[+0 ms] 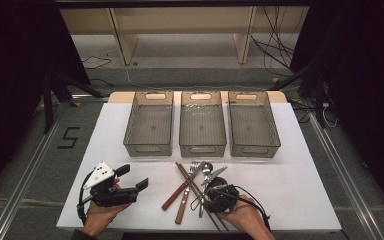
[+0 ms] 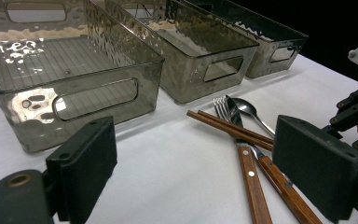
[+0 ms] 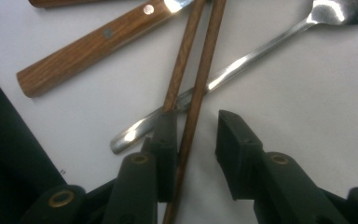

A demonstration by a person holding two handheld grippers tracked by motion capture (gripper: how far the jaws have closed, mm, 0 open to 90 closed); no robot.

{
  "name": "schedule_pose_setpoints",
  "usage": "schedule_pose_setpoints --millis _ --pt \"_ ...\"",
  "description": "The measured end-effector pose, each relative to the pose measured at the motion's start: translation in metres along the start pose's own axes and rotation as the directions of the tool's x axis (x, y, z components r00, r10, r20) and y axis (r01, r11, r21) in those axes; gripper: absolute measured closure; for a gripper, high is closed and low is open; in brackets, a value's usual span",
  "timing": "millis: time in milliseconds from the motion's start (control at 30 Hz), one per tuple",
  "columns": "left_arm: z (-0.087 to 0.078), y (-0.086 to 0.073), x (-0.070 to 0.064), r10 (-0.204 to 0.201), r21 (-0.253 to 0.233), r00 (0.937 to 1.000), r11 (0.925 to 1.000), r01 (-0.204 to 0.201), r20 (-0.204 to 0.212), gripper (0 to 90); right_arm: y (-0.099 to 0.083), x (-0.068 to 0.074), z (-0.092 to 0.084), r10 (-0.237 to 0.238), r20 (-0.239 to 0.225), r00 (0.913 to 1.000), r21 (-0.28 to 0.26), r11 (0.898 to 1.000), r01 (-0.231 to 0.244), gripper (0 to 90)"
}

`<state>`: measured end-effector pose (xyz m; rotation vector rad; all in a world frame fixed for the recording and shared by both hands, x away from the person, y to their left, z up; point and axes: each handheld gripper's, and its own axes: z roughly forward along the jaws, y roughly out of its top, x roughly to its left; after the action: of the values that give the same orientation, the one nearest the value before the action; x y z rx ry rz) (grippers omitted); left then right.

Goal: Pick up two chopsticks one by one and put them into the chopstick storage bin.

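A pair of brown chopsticks (image 1: 187, 177) lies crossed over a steel spoon (image 1: 206, 169), a wood-handled fork (image 1: 195, 167) and a wood-handled knife (image 1: 172, 198) near the front of the white board. My right gripper (image 1: 213, 192) points down over the chopsticks' near end. In the right gripper view its jaws (image 3: 196, 123) straddle one chopstick (image 3: 200, 70): the left pad touches the sticks, the right pad stands apart. The spoon handle (image 3: 242, 65) passes underneath. My left gripper (image 1: 132, 176) is held open to the left, with nothing between its jaws (image 2: 196, 163).
Three smoky see-through bins stand side by side behind the cutlery: left (image 1: 147, 148), middle (image 1: 202, 149), right (image 1: 255, 149). The white board (image 1: 300, 175) ends just before the person's hands. Shelving and cables lie beyond the table.
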<state>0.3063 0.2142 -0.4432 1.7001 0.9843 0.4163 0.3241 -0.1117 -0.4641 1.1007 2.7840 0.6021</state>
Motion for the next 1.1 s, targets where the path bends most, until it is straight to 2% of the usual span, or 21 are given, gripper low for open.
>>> schedule_pose_setpoints --millis 367,633,967,1100 --pt "0.0 0.0 0.0 0.001 0.0 1.0 1.0 -0.001 0.002 13.5 0.0 -0.006 0.001 0.041 0.012 0.9991 -0.011 0.999 -0.041 84.4" --pt "0.0 0.0 0.0 0.0 0.001 1.0 1.0 0.0 0.003 13.5 -0.001 -0.007 0.0 0.05 0.017 0.9986 -0.025 0.998 -0.05 85.4" --pt "0.0 0.0 0.001 -0.002 -0.004 1.0 1.0 0.002 -0.005 13.5 0.003 -0.01 -0.017 0.028 0.019 0.9994 -0.101 0.995 -0.025 85.6" --pt "-0.001 0.0 0.001 -0.006 -0.011 0.9999 0.9999 0.006 -0.008 13.5 0.01 -0.014 -0.026 0.027 0.018 0.9995 -0.137 0.99 -0.024 85.6"
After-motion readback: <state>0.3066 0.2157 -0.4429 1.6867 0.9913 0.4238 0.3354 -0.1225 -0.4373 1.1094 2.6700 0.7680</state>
